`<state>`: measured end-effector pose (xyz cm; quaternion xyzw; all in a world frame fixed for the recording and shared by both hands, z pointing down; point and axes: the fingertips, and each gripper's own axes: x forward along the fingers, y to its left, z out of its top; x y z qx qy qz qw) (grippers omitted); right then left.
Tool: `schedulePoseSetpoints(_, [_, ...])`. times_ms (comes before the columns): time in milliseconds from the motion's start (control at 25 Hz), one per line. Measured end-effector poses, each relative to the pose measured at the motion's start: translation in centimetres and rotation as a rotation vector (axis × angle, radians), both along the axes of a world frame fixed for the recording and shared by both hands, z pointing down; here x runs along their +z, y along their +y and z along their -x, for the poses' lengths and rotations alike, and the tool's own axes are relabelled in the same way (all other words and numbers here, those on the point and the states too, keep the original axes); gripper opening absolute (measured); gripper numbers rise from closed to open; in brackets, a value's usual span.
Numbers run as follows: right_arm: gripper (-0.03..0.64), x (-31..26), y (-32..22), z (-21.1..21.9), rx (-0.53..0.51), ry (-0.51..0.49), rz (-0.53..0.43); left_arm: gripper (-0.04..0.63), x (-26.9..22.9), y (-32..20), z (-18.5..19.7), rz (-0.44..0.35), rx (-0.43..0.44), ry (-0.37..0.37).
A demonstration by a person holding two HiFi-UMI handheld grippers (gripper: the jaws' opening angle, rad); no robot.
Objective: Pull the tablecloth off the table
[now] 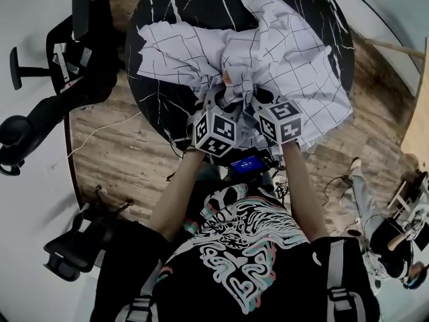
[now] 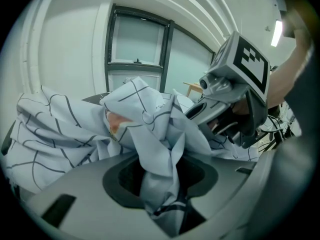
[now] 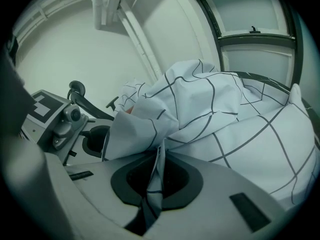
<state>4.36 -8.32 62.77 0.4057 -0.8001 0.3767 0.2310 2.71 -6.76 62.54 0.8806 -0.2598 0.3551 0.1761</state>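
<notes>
A white tablecloth (image 1: pixel 281 52) with a dark grid lies bunched and crumpled on the round black marble table (image 1: pixel 194 5); much of the black top is bare at the left and back. Both grippers meet at the table's near edge, side by side. My left gripper (image 1: pixel 218 102) is shut on a thick wad of the cloth (image 2: pixel 60 129), which runs down into the gap of the left gripper (image 2: pixel 162 184). My right gripper (image 1: pixel 258 99) is shut on a thin fold of the cloth (image 3: pixel 240 124), pinched in the slot of the right gripper (image 3: pixel 150 189). A small orange patch (image 2: pixel 114 124) shows among the folds.
A black office chair (image 1: pixel 67 72) stands left of the table and another (image 1: pixel 74 247) at the lower left. The floor around the table is wood, with a thin cable (image 1: pixel 100 129) on it. Cables and gear (image 1: pixel 395 233) lie at the right. Windows (image 2: pixel 135 49) stand beyond the table.
</notes>
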Motion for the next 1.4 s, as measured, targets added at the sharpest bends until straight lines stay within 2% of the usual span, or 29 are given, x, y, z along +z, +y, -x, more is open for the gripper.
schedulePoseSetpoints(600, [0.002,-2.1,-0.2,0.0,0.023,-0.008,-0.049,0.169,-2.0,-0.1,0.0,-0.051,0.000,0.005])
schedulePoseSetpoints(1400, [0.000,-6.8,-1.0,0.4,0.069,-0.011,-0.145,0.164,-6.5,-0.9,0.5,-0.139,0.003,0.058])
